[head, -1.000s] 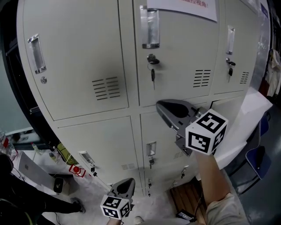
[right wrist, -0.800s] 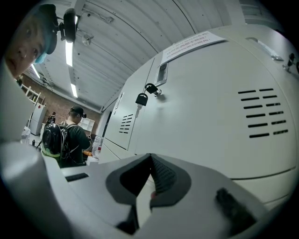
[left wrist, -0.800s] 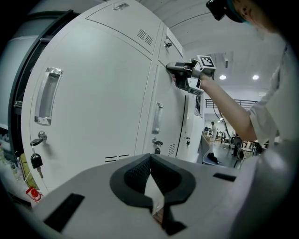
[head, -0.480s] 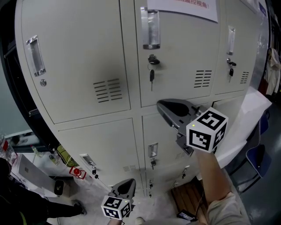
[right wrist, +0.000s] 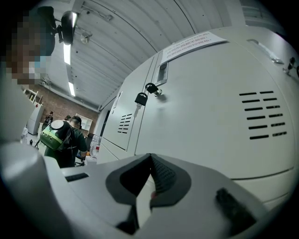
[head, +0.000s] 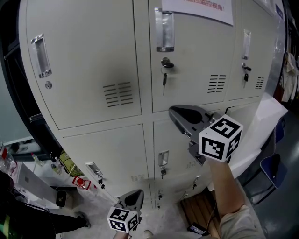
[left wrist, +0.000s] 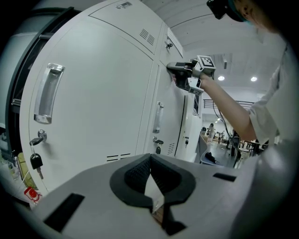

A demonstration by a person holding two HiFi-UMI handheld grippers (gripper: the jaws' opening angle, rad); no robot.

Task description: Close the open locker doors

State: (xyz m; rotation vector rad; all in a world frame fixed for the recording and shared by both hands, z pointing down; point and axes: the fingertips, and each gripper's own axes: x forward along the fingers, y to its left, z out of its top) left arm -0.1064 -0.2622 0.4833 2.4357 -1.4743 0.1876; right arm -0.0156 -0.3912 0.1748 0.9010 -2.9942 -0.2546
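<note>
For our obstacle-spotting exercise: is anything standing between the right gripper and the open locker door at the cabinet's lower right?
Nothing visible does. The right gripper, jaws together, hangs before the middle locker column. The open locker door swings out just beside it, overlapped only by the gripper's own marker cube.

The right gripper hangs before the lockers, just under the upper middle door and above the lower middle door's handle. The left gripper is lower, nearer and to its left. A keyed lock sits on that upper door, below a notice.
</note>
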